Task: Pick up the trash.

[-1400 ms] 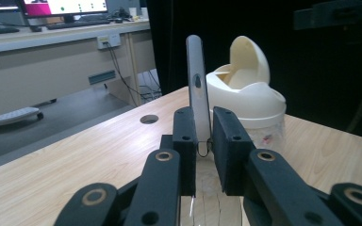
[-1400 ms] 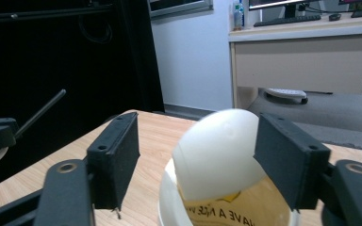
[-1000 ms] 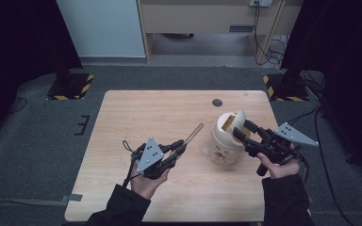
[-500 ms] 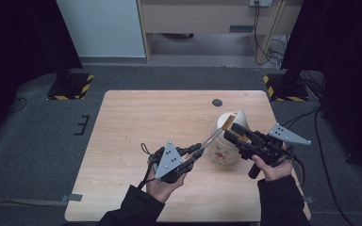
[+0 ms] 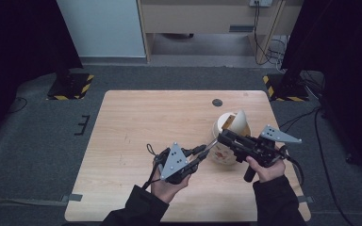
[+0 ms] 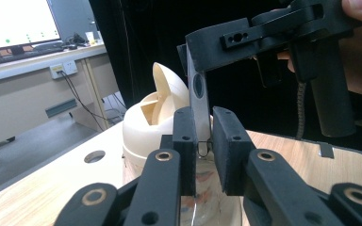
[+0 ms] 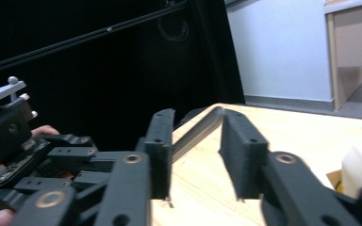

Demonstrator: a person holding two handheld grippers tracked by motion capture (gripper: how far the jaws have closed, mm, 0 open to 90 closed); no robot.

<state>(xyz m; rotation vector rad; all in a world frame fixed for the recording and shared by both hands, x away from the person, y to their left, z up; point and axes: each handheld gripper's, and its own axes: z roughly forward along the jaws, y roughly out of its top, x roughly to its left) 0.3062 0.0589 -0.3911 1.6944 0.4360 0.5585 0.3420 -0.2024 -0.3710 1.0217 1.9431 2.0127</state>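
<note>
- My left gripper sits near the middle front of the counter, its fingers clamped narrow on the handle end of a slim metal utensil.
- In the left gripper view the utensil stands up from between those fingers, a slot-shaped hole showing in its flat shaft; I cannot tell what kind of head it has.
- In the high view the utensil runs from my left gripper up and right to my right gripper, bridging the two just beside the cream container.
- My right gripper's fingers have just been closing; in the right gripper view the utensil's rounded end lies between them, close against the left-hand finger, with a gap to the other one. I see no firm pinch there.
- The cream container stands on the right half of the counter, its swing flap tilted up and the opening exposed; a printed pattern shows on its lower body.
- My right hand holds its gripper right over the container's front edge.
- A round grommet hole lies in the counter behind the container, well apart from both grippers.
</note>
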